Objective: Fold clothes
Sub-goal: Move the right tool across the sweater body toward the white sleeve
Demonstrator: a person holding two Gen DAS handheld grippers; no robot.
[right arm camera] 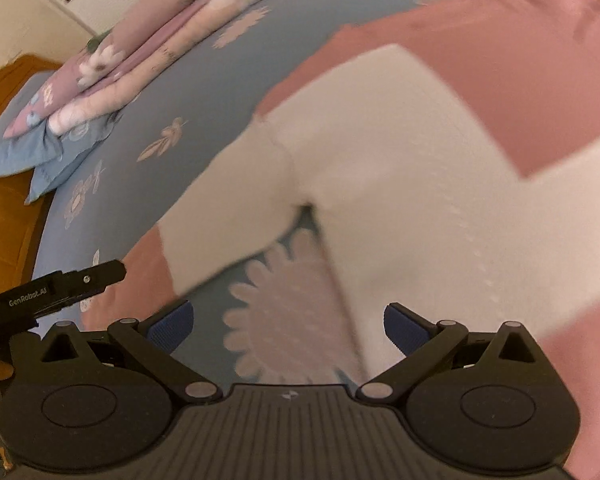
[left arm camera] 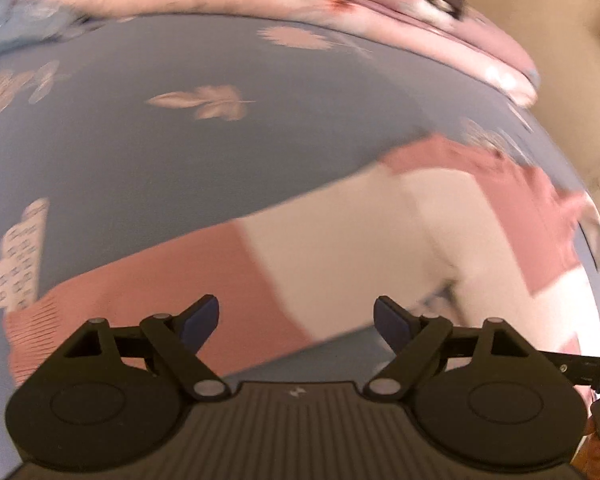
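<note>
- Both grippers sit right up close to their cameras. On the left gripper (left arm camera: pixel 296 320) the jaws are spread wide with nothing between them. On the right gripper (right arm camera: pixel 288 326) the jaws are spread wide too, and they pinch nothing.
- Under everything is the bed (left arm camera: pixel 180 152), the biggest thing here. It has a blue-grey sheet with pale flowers and leaves printed on it.
- Next in size is the sweater (right arm camera: pixel 400 168) — pink and cream blocks, lying spread out flat on the sheet. In the left wrist view it runs from the lower left up to the right side, and one pink ribbed end lies at the lower left, just above the left gripper. In the right wrist view the cream part fills the middle and the pink part sits at the top right.
- A folded pink quilt (left arm camera: pixel 340 4) with flowers lies along the far edge of the bed, well apart from the sweater.
- A blue pillow (right arm camera: pixel 28 148) sits at the end of the quilt, next to a brown wooden headboard (right arm camera: pixel 4 220).
- One big pale flower (right arm camera: pixel 276 312) on the sheet shows between the right gripper's jaws, beside the sweater's edge.
- Smallest — a bit of the other gripper peeks in at the side of each view, and both pictures are blurry.
</note>
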